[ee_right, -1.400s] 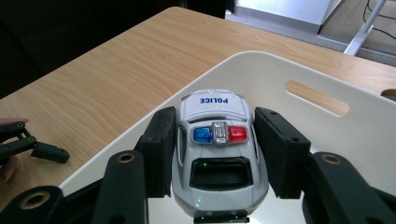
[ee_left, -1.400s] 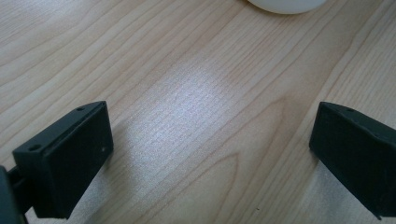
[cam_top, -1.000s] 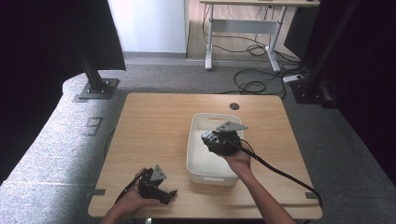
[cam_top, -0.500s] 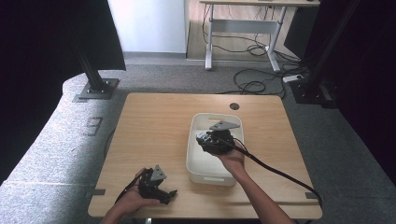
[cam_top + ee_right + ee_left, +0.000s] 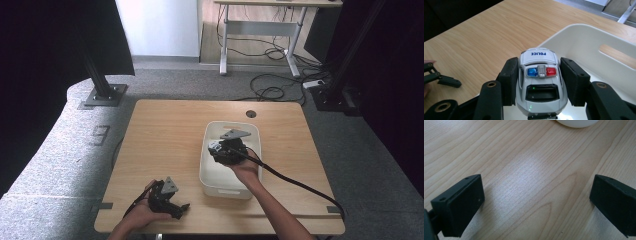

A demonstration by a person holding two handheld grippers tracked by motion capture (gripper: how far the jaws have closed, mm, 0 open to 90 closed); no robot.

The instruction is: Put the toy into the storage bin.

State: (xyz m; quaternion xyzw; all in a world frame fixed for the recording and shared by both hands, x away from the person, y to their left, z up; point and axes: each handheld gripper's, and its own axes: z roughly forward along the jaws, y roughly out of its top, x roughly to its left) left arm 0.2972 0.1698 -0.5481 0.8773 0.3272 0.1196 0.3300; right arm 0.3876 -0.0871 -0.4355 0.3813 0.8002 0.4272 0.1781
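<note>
Table (image 5: 165,135): bare pale wood, free working room around the bin.
Bin (image 5: 215,175): white, open-topped, right of centre, within easy reach.
Right gripper (image 5: 539,75): over the bin's left wall, jaws closed on both flanks of the car.
Left gripper (image 5: 172,206): low at the near edge, jaws wide apart, empty, probably parked.
Toy police car (image 5: 539,77): clamped, above the bin's left rim.

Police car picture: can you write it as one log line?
right hand-held gripper: shut on white toy police car | over white plastic bin | left hand-held gripper: open
</note>
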